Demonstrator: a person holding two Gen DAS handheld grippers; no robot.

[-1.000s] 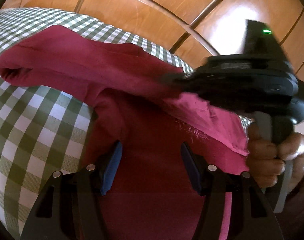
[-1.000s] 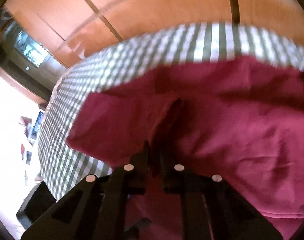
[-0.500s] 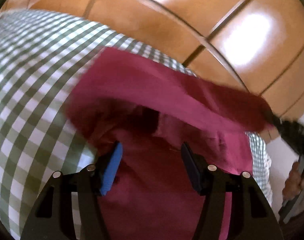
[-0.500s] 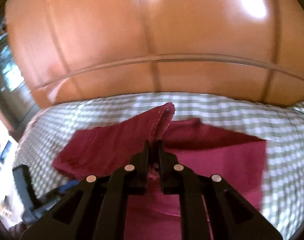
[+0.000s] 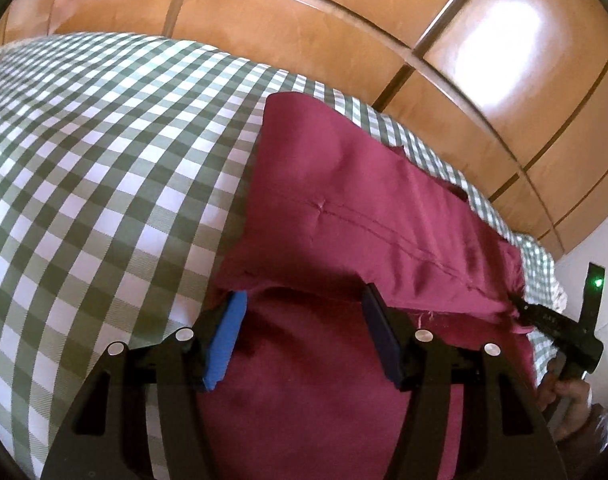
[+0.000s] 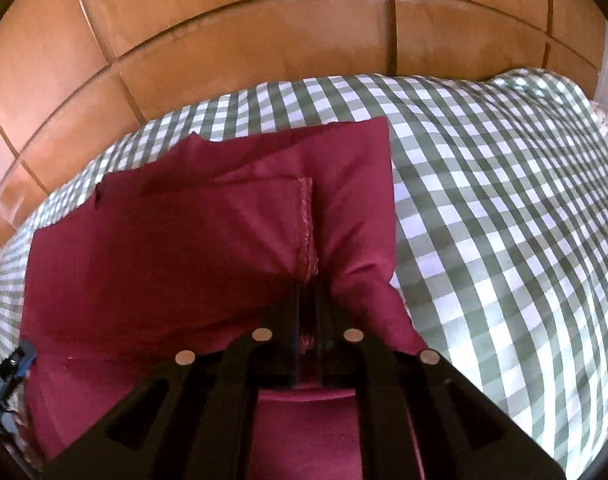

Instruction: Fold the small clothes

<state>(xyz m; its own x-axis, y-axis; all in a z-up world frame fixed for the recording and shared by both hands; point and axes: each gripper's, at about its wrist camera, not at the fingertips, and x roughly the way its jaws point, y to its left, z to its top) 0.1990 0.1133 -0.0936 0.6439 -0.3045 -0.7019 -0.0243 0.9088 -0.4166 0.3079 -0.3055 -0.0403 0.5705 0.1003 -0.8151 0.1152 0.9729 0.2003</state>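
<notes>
R gripper (image 6: 307, 292): jaws clamped on hemmed edge of maroon garment (image 6: 176, 256), flap laid over body. L gripper (image 5: 304, 340): jaws apart, pads straddling cloth, not pinching; looks pressed down as anchor, can't confirm contact.

Step, by my read: finishing fold-over. Do well: lower R edge flat, line hem w/ layer beneath, keep L steady, release only once flap lies smooth.

Garment just ahead of both grippers on green-check bedspread (image 5: 104, 160). Long axis runs from R gripper toward wooden wardrobe (image 6: 264, 40); stitched hem follows same line.

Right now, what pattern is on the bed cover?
Green and white checks on the bed cover, clearest in the left wrist view.
</notes>
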